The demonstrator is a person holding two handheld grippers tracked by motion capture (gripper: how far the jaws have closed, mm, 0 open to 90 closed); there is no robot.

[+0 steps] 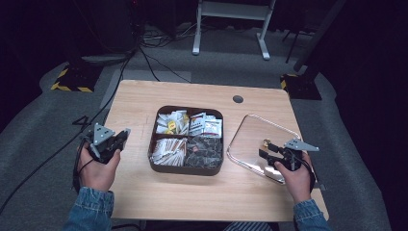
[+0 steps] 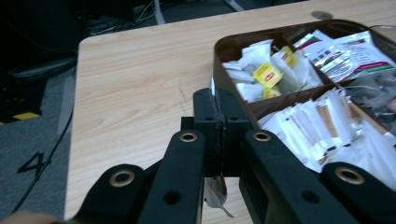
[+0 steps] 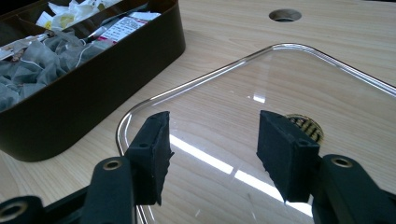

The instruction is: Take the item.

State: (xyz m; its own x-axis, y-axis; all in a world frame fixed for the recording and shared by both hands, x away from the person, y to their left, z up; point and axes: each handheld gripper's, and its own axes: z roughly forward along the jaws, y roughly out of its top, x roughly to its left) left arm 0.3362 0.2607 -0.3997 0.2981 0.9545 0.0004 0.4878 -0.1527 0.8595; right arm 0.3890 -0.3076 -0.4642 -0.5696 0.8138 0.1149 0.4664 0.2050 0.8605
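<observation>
The bench (image 1: 144, 192) is carrying a brown box (image 1: 186, 169) of four compartments, standing open in the middle, and a clear lid (image 1: 250, 139) lying flat just to its right, apart from the box wall.

The right claw (image 1: 266, 148) is hovering over the near part of the lid with its jaws standing apart and nothing between them; they are flanking bare acrylic, with the small brass knob (image 3: 306, 127) just beyond the right jaw. The left claw (image 1: 122, 139) is sitting left of the box, jaws pressed together. A scrap of something thin is showing below them in the left gripper view, but whether it is pinched I cannot tell.

The work looks like getting the lid back on the box. The risk is in the pick-up: the lid is slick, flat and hard to judge by eye, so jaws closing on the pane instead of the knob could skate off or push it toward the bench edge. Carried crooked, it could catch the packets (image 1: 167, 151) standing proud of the rim.

The high view is giving the whole layout and both hands. The right gripper view is revealing the jaw gap, the lid's raised rim and glare. The left gripper view is showing tea bags with yellow tags (image 2: 267, 74).
</observation>
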